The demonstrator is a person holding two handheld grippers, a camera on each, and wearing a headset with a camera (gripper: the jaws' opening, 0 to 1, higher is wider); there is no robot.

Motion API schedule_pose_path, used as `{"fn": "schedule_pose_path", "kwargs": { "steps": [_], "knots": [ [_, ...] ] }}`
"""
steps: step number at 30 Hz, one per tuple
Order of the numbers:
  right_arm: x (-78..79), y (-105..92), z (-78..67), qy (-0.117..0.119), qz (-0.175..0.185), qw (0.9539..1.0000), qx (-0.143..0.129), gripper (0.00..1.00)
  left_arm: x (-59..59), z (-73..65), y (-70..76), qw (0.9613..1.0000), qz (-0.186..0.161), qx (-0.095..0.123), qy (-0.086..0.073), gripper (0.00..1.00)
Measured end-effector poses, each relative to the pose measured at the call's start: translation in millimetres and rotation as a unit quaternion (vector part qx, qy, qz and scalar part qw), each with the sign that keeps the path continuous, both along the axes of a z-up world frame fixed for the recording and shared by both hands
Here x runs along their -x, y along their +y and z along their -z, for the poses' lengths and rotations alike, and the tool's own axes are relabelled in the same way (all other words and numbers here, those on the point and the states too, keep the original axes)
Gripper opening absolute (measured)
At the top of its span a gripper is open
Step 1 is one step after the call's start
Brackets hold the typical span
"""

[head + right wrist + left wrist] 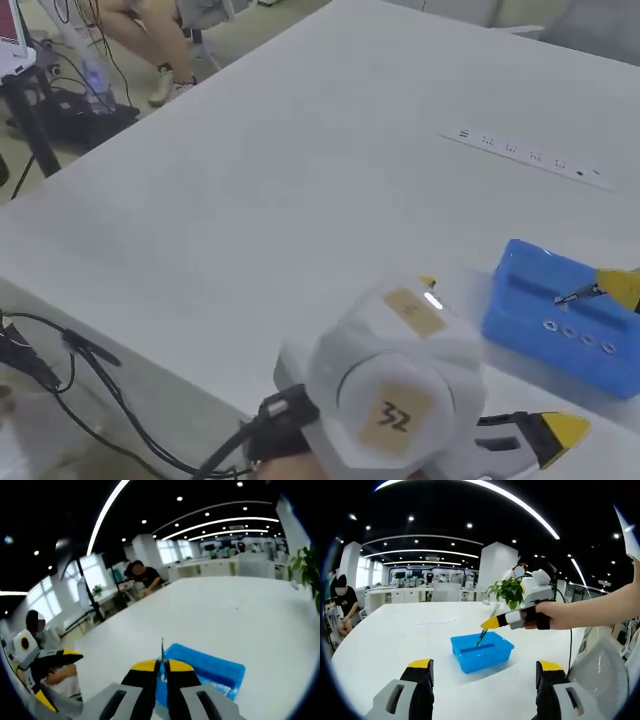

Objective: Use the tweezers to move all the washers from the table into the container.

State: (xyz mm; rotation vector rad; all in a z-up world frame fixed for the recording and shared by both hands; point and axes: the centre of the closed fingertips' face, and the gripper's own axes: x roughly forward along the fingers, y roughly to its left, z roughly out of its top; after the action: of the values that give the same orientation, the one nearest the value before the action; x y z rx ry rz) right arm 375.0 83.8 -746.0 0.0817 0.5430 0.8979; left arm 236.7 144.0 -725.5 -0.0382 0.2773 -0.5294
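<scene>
Left gripper view: right gripper (490, 623) clamped on tweezers (481, 637), tips down over container (470, 663) directly below; left gripper (485, 665) jaws apart, empty, well short of it.

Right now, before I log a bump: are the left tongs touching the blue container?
Apart. The left gripper view shows bare white table between the open left tongs and the blue container.

White rounded left gripper (485, 666) body, tan logo stickers (393, 418), black cable (225, 450), yellow-tipped black fingers (421, 677)
</scene>
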Motion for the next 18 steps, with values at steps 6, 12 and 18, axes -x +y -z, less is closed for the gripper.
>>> {"fn": "schedule_pose_path", "kwargs": {
  "steps": [6,12,18],
  "knots": [
    [-24.9,1.2,19.7,0.033,-0.001,0.9993,0.018,0.03,0.7,1.0,-1.0,1.0,0.004,-0.006,0.001,0.85],
    [-26.8,3.2,47.5,0.067,-0.023,0.9953,0.066,0.03,1.0,0.9,-1.1,1.0,0.004,-0.006,0.003,0.85],
    [-24.3,11.0,53.8,0.07,-0.038,0.9932,0.085,0.03,0.7,1.5,-0.9,1.0,0.003,-0.007,0.005,0.85]
  ]
}}
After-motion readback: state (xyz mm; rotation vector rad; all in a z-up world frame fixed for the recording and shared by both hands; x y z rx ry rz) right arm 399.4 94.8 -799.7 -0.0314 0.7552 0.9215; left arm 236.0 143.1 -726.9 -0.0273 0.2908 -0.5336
